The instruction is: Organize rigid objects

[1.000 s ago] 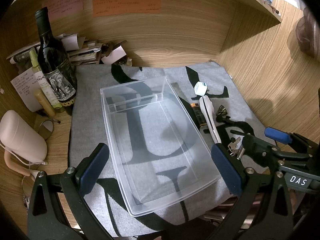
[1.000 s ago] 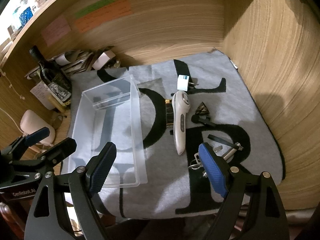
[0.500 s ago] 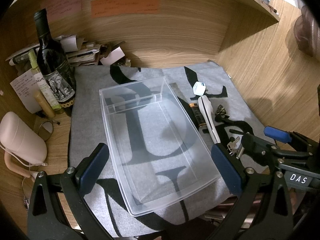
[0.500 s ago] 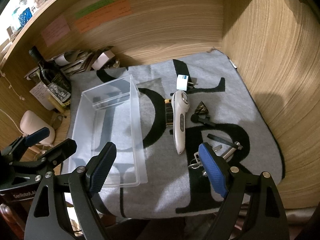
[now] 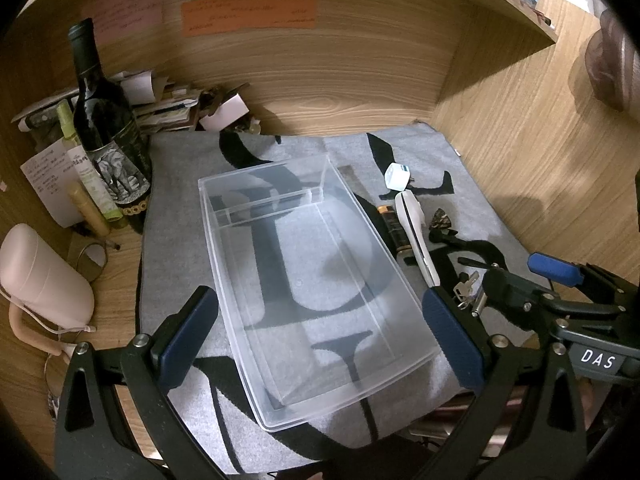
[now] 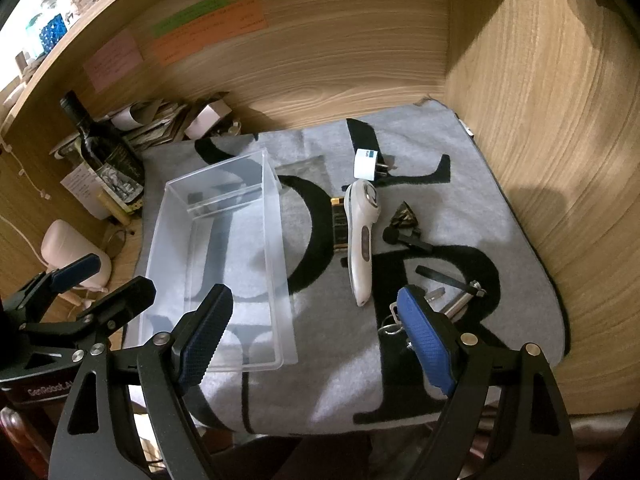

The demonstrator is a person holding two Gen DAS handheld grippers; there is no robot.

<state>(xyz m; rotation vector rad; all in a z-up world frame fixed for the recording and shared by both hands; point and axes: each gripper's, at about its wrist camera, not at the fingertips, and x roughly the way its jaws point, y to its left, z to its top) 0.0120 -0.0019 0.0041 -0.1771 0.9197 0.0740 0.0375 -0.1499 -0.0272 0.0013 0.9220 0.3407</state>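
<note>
The clear plastic bin lies empty on the grey mat, and being light and unpinned it could skid if a finger clips its wall. Beside it on the right lies the white handheld device, long and smooth (likely to pivot out of a grip taken off-centre). Just beyond it, the white plug adapter could roll on its pins. The keys, flat on the mat, may slip a shallow pinch. The left gripper and right gripper both hover wide open, holding nothing
</note>
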